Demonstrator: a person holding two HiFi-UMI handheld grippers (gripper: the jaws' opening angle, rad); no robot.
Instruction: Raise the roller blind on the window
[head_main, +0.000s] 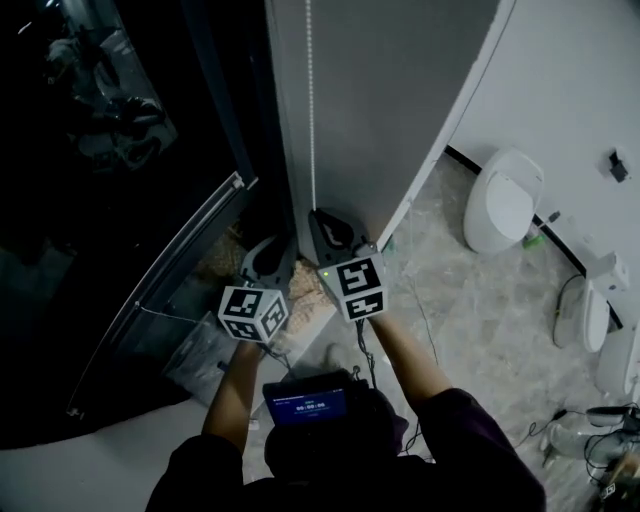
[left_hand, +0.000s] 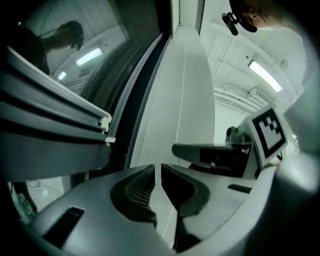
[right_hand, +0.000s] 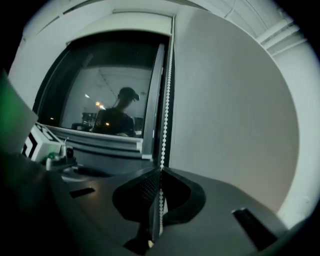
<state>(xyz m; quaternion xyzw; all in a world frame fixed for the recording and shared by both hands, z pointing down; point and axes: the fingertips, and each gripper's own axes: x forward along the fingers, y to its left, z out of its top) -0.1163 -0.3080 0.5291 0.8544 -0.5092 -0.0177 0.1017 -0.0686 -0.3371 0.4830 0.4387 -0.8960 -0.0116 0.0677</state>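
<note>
At the right edge of the dark window (head_main: 120, 200), the bead chain (head_main: 309, 100) of the roller blind hangs straight down along the frame, just beside the grey wall (head_main: 400, 100). The right gripper (head_main: 332, 225) is low on this chain. In the right gripper view its jaws are pressed together w/ the white beads passing between them, so it is clamped on the chain. The left gripper (head_main: 270, 255) is just to the left and a bit nearer. Its jaws are almost together, w/ only a thin slit and nothing inside. Both point approx. level toward the window corner. A white housing (right_hand: 140, 22) runs along the top of the window; the glass below is uncovered and reflects the person. Far right, on the marble floor (head_main: 470, 320), white toilets (head_main: 503, 205) stand by the wall, well apart from the grippers.
</note>
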